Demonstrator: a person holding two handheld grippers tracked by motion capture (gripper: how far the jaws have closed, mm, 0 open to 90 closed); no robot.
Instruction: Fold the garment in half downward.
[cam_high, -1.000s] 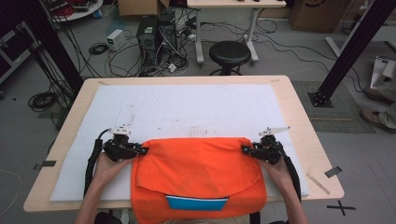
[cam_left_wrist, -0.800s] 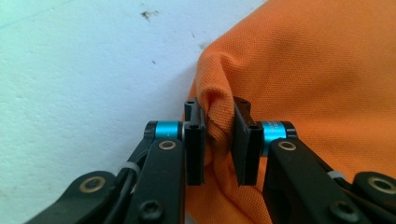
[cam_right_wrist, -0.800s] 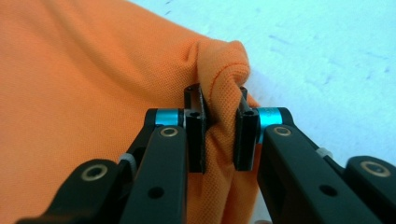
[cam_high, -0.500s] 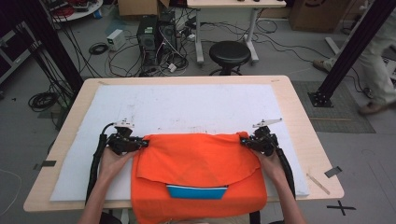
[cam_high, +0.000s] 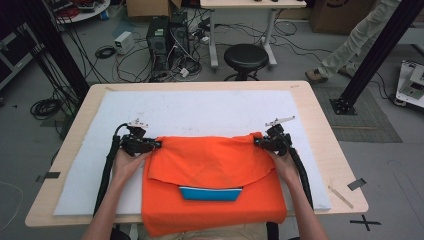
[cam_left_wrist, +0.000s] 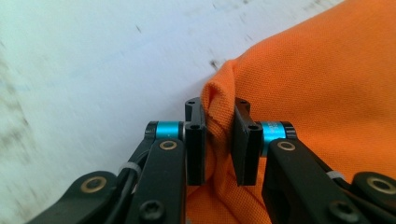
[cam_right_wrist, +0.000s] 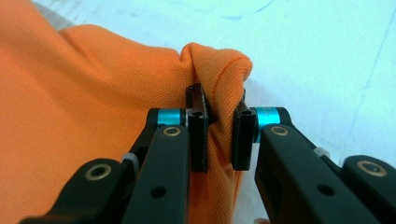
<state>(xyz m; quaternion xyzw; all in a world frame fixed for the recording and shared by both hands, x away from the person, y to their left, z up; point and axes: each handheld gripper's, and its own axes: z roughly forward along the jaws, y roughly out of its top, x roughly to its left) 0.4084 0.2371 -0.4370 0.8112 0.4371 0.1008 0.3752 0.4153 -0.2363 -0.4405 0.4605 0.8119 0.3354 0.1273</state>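
Note:
An orange garment (cam_high: 210, 175) with a blue collar band (cam_high: 210, 193) lies on the white mat (cam_high: 200, 110) at the table's near side, its front edge hanging over the table edge. My left gripper (cam_high: 154, 145) is shut on the garment's left corner (cam_left_wrist: 218, 116). My right gripper (cam_high: 259, 141) is shut on the right corner (cam_right_wrist: 219, 79). A folded upper layer stretches between the two grippers. In each gripper view the bunched orange cloth is pinched between the black jaws.
The far half of the white mat is bare. The wooden table (cam_high: 325, 130) shows around the mat. Beyond the table stand a black stool (cam_high: 245, 56), computer cases (cam_high: 167, 37) and cables. A person's legs (cam_high: 350, 42) are at the back right.
Both grippers have carried the cloth's folded edge farther up the mat, away from the person. The fold has widened and flattened. A person has walked in at the back right.

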